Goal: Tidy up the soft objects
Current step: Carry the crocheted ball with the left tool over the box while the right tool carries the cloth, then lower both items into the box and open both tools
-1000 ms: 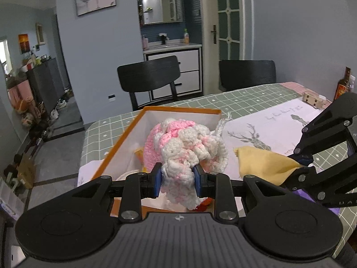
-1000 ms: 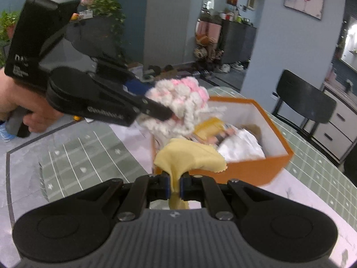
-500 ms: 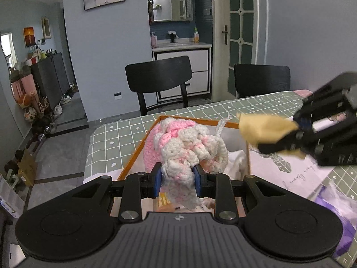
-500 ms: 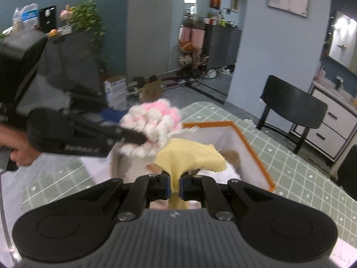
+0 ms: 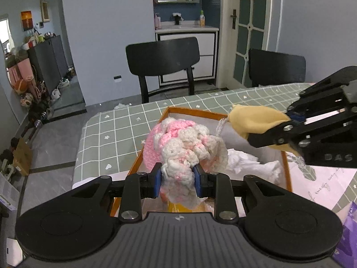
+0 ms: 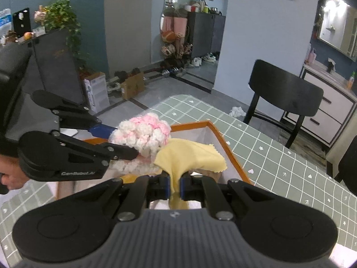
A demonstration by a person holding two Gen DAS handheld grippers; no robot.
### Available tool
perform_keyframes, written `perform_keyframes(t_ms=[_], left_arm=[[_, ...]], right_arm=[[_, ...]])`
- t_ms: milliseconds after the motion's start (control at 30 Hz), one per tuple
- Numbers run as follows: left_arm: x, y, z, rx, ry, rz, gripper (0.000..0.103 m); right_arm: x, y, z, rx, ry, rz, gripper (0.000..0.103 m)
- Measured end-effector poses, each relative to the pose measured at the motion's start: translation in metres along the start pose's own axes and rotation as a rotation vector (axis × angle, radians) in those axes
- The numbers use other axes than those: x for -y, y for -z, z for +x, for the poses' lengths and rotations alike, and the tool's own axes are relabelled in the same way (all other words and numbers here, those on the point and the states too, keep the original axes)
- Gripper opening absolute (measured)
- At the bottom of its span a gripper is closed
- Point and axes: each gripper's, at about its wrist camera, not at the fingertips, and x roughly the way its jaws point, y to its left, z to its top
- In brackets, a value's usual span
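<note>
Over the orange box [image 5: 227, 115], the left gripper [image 5: 177, 179] pinches a crocheted hat [image 5: 183, 143]; the right gripper [image 6: 175, 185], at 3 o'clock, pinches a yellow cloth [image 6: 189, 154]. Likely next: lower both in, then spread the fingers.

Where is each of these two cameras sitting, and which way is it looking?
Left wrist: on the left gripper, looking along its fingers at the crochet piece; no body shows.
Right wrist: on the right gripper, looking along its fingers at the yellow cloth; a hand shows.
Shared: both soft items, orange box, each other's gripper.
</note>
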Motion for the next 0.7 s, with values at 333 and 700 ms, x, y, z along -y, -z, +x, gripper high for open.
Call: perform_keyframes(t_ms=[333,700], left_arm=[[0.006,-0.012,0.046,-0.069,-0.013,0.057,0.032],[0.010,-0.019,0.078,-0.115,-0.014,0.080,0.033]], right_arm=[[0.019,0.007,0.058,-0.104,0.075,0.005,0.006],[0.040,0.018,0.098,-0.205,0.113,0.009,0.006]])
